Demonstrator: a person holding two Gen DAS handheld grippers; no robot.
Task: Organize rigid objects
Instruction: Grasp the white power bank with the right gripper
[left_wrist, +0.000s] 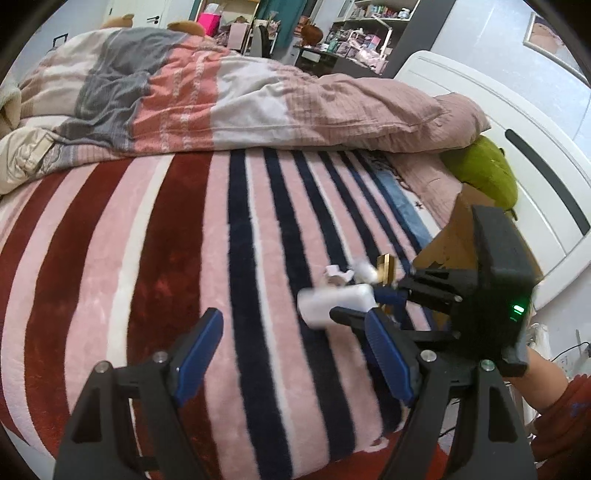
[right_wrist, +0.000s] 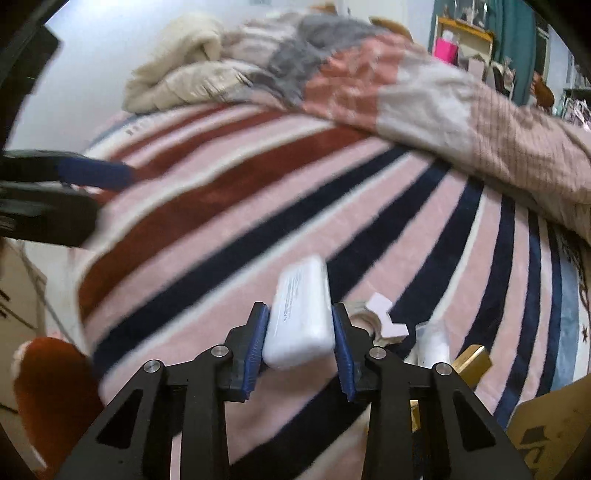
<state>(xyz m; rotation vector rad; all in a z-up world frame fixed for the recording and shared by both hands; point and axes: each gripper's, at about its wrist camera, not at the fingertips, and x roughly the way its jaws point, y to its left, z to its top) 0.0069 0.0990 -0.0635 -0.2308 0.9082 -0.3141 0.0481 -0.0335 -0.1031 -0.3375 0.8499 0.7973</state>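
At lower centre, the right gripper (right_wrist: 299, 345) clamps a white rounded plastic case (right_wrist: 300, 317) across its width, long axis pointing away; the left gripper (left_wrist: 291, 354) stands wide and empty.

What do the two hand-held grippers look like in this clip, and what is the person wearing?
Both are black plastic frames with triangular cut-outs, silver pivot screws and ribbed blue finger pads: left hand-held gripper, right hand-held gripper. The right one's boxy black housing carries a lit green indicator light. A rust-red sleeve covers the arm behind it.
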